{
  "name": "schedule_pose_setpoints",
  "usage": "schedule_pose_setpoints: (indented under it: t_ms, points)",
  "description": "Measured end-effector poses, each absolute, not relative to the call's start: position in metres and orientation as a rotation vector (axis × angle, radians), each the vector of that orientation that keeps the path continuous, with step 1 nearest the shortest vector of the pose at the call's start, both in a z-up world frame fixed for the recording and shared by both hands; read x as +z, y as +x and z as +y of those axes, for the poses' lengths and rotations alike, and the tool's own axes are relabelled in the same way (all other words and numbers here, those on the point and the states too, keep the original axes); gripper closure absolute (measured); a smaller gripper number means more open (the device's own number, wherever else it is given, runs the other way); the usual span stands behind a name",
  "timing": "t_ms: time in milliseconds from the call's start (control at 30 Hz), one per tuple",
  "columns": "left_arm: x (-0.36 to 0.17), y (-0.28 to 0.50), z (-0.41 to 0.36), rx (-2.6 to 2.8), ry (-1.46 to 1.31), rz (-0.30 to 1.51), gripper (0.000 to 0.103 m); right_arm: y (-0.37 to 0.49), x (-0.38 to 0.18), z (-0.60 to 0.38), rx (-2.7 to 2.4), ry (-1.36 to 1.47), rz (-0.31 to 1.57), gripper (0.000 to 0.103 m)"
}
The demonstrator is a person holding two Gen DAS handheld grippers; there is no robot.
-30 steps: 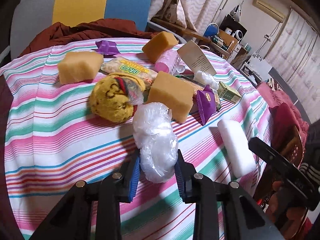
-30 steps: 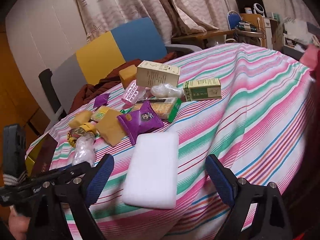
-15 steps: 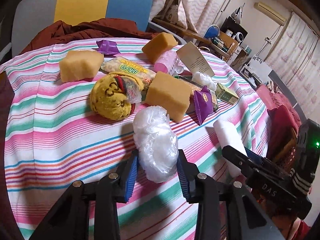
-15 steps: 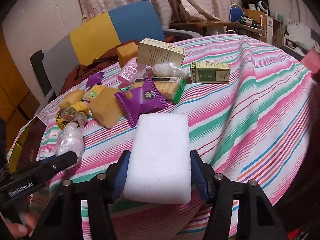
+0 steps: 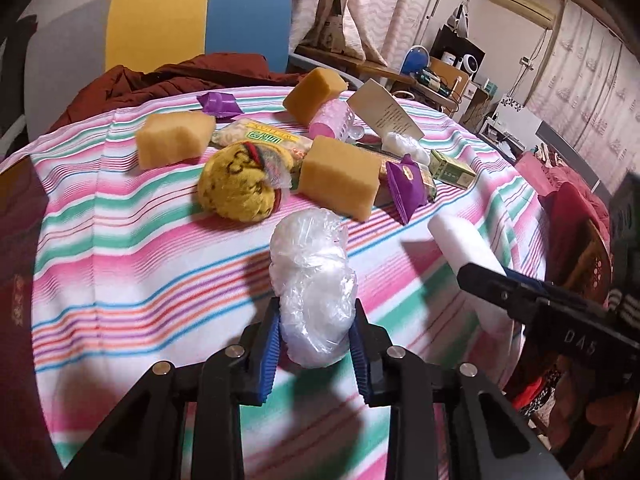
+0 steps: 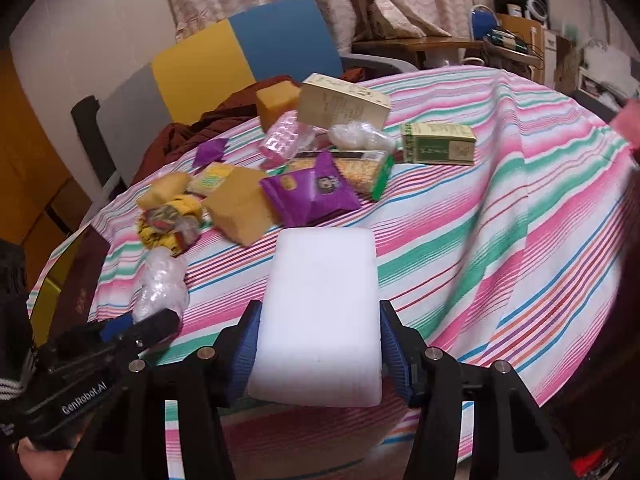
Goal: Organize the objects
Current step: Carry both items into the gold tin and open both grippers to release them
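**A:** ok so both hands are loaded rn. Left gripper (image 5: 314, 344) is clamped tight on the bag (image 5: 312, 280), the crinkly clear plastic wad. It sits dead centre btwn the blue pads, long axis pointing straight away from the hand, near end in the jaws, far end sticking out over the cloth (image 5: 120, 264).

**B:** and the right one?

**A:** Right gripper (image 6: 318, 344) just closed in on the foam (image 6: 324, 312), the white block. Pads press both long sides, so block's length also runs near-to-far along the fingers. Near end gripped, far end free.

**B:** which goes where tho

**A:** imo the pile is straight ahead of both, further out. Sponge (image 5: 340, 182) and purple pack (image 6: 310, 194) are closest past the foam, boxes at the back. Foam's nearer the pile's right side, bag nearer its left. No bin in view, so can't tell the drop spot.
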State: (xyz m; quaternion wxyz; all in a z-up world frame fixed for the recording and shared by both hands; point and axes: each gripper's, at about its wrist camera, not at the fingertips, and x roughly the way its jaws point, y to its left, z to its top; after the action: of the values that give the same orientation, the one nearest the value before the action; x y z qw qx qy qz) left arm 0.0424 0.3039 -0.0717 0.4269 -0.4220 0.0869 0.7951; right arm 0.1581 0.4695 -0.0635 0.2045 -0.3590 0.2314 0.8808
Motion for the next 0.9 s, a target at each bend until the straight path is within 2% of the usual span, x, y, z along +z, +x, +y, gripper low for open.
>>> schedule_pose_setpoints:
  t_ms: [500,900]
  points:
    - [-0.044,0.064,0.210,2.072,-0.971,0.087,0.073,0.136,-0.037,0.401,2.641,-1.090,0.563,0.046]
    - [-0.027,0.048,0.121,2.209,-0.980,-0.033,0.073,0.105,-0.013,0.319,2.838,-1.108,0.485,0.046]
